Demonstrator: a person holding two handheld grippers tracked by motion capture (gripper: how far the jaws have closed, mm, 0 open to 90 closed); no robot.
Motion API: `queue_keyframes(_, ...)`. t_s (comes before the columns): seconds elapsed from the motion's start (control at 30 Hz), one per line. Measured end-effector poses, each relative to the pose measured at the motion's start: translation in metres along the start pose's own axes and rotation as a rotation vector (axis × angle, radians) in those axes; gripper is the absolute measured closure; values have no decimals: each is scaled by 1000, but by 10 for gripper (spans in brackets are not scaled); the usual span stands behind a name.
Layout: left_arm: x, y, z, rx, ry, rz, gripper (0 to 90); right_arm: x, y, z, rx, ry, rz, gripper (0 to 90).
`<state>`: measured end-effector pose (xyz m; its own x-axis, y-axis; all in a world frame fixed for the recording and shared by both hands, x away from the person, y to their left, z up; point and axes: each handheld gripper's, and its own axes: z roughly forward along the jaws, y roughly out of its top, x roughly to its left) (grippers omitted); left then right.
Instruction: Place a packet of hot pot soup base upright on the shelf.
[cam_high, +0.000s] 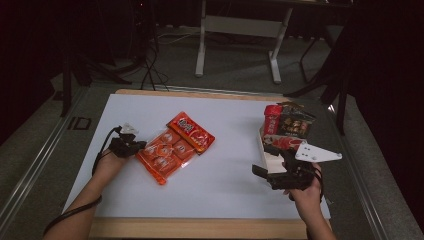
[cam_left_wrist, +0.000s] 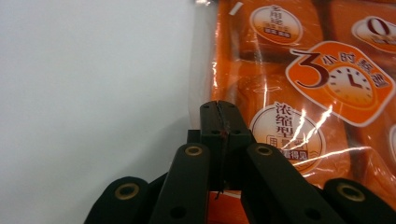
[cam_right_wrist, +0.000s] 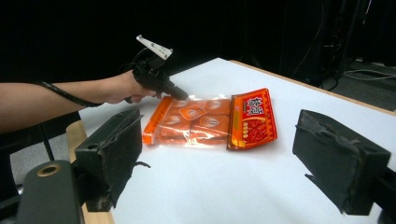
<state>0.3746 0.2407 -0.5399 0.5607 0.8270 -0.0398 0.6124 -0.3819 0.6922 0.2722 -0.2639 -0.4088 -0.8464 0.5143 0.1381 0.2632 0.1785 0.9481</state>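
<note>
An orange packet of several wrapped blocks, with a red header card, lies flat on the white sheet left of the middle. My left gripper is at the packet's left edge with its jaws shut. In the left gripper view its tips lie on the clear seam of the packet; whether they pinch the film I cannot tell. My right gripper is held at the right, open and empty. It looks across at the packet and at the left gripper.
A white box holding red and dark snack packets stands at the right, just behind my right gripper. The table's wooden rim runs along the front. A desk frame and cables stand on the floor beyond.
</note>
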Motion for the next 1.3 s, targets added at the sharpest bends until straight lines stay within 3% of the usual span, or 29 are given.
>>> queue_keyframes(0.13,-8,-3,-3,-2,-23,-8,900,2,1,0,2,4,-1,155)
queue_keyframes(0.43,-25,-3,-7,33,-72,16,900,3,1,-1,-2,5,-4,155)
queue_keyframes(0.77,-54,-2,-8,45,-130,63,900,4,2,1,4,9,-6,155)
queue_keyframes(1.0,-60,-1,-8,43,-168,55,900,5,2,3,10,14,-7,155)
queue_keyframes(1.17,-59,3,-6,44,-155,56,899,5,2,4,11,16,-7,155)
queue_keyframes(1.3,-55,11,-3,14,-115,40,899,5,2,3,11,15,-8,155)
